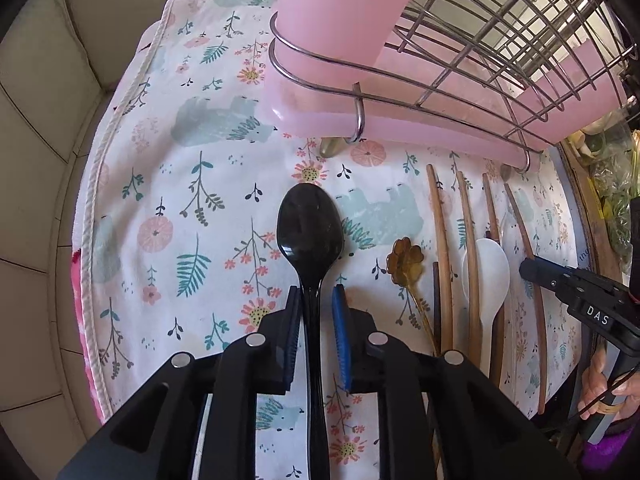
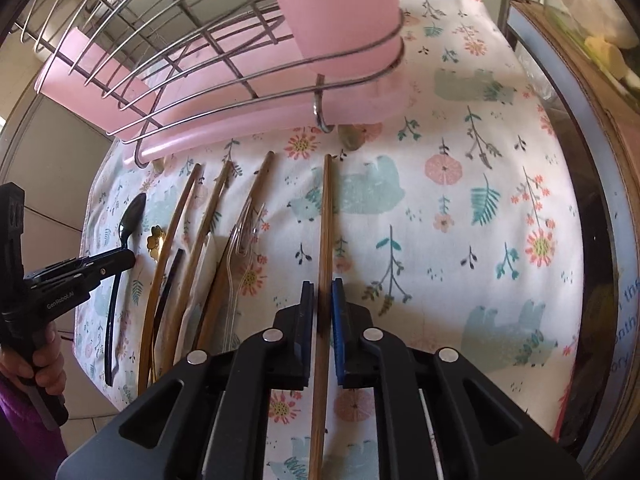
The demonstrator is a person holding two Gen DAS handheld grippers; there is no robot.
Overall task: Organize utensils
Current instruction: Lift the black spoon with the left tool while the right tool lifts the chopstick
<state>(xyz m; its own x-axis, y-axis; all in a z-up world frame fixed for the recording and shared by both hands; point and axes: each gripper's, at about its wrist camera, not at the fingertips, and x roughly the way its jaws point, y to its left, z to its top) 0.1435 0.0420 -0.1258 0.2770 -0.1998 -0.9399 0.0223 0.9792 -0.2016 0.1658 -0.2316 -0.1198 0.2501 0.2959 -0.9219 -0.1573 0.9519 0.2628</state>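
Observation:
A black spoon (image 1: 310,228) lies on the floral cloth (image 1: 180,160). Its handle runs between the pads of my left gripper (image 1: 316,292), which stand slightly off it, so the jaws are open. My right gripper (image 2: 321,286) is shut on a wooden chopstick (image 2: 326,208) that points toward the rack. Between the two lie more wooden chopsticks (image 1: 442,240), a white spoon (image 1: 486,264), a gold flower-shaped spoon (image 1: 406,260) and a clear plastic fork (image 2: 240,240). The right gripper (image 1: 526,270) shows at the right edge of the left wrist view. The left gripper (image 2: 128,258) shows at the left of the right wrist view.
A wire dish rack (image 1: 500,40) on a pink drip tray (image 1: 400,120) stands at the far end of the cloth, with a tall pink utensil holder (image 1: 332,8) at its corner. A cardboard box (image 2: 580,92) borders the right side. Tiled floor shows left of the cloth.

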